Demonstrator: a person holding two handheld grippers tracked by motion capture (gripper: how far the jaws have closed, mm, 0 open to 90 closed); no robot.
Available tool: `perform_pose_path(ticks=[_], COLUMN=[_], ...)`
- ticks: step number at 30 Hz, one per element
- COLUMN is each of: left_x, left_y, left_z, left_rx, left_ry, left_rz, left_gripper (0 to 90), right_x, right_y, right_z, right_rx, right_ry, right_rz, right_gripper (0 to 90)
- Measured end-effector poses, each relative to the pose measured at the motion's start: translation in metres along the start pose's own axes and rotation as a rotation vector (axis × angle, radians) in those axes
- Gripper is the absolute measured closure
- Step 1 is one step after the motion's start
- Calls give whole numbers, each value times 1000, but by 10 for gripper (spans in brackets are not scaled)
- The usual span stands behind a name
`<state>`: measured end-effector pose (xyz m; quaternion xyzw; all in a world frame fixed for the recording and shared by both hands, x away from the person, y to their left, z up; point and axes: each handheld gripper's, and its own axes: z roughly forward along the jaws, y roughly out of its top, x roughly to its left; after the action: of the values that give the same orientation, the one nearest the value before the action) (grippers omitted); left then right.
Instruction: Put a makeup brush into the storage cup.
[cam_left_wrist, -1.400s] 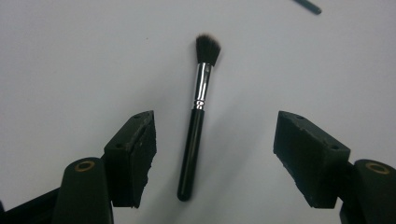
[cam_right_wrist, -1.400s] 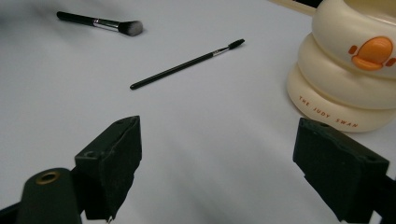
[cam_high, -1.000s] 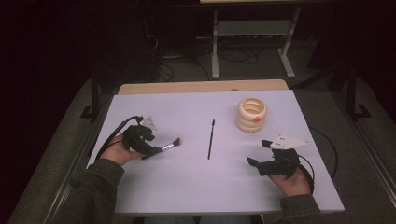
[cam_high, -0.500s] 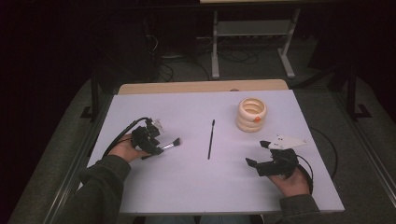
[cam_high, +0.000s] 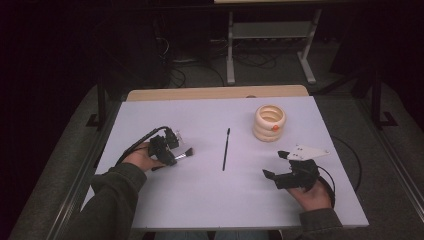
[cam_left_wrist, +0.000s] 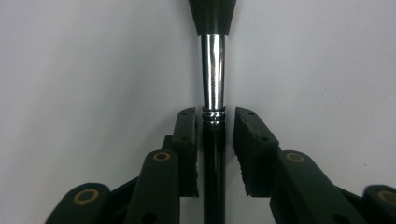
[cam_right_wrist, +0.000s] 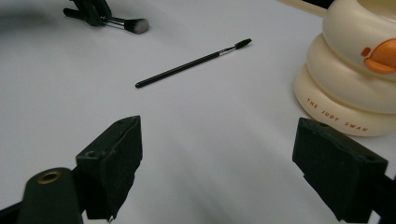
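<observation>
White table (cam_high: 210, 200) bears a cream holder (cam_high: 269, 122); left gripper (cam_left_wrist: 214, 149) has been closing around brush (cam_left_wrist: 214, 84); right gripper (cam_right_wrist: 217, 163) spread.

Black tools, pale lilac-white table (cam_high: 200, 200), cream holder.

Black handle, bright chrome ferrule and dark bristles fading to grey-white tips on the makeup brush (cam_high: 182, 155); all-black thin wand (cam_high: 225, 150) with a short silver neck near its head. Cream-yellow ringed holder (cam_high: 269, 122) with an orange duck-bill mark and small orange lettering at its base. Matte black jaws with brass-coloured rivets on both the left gripper (cam_high: 167, 152) and the right gripper (cam_high: 275, 165), with a light grey plate on the latter.
</observation>
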<state>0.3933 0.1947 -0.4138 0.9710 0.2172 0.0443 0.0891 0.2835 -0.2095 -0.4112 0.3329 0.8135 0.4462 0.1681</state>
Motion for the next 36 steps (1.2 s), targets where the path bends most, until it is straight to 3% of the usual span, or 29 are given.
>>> perform_pose_path(ticks=[11,18,36], left_x=[4,3,4], left_y=[2,4,2], left_z=[1,0,-2], left_rx=[14,31,25], left_ry=[-40,-34,-28], left_rz=[-35,-33,-42], left_gripper=[785,793,795], right_x=[1,1,0], right_y=[0,0,-1], right_z=[1,2,2], right_rx=[4,10,12], right_ry=[4,5,5], right_rz=[2,-11,9], right_gripper=[149,149,149])
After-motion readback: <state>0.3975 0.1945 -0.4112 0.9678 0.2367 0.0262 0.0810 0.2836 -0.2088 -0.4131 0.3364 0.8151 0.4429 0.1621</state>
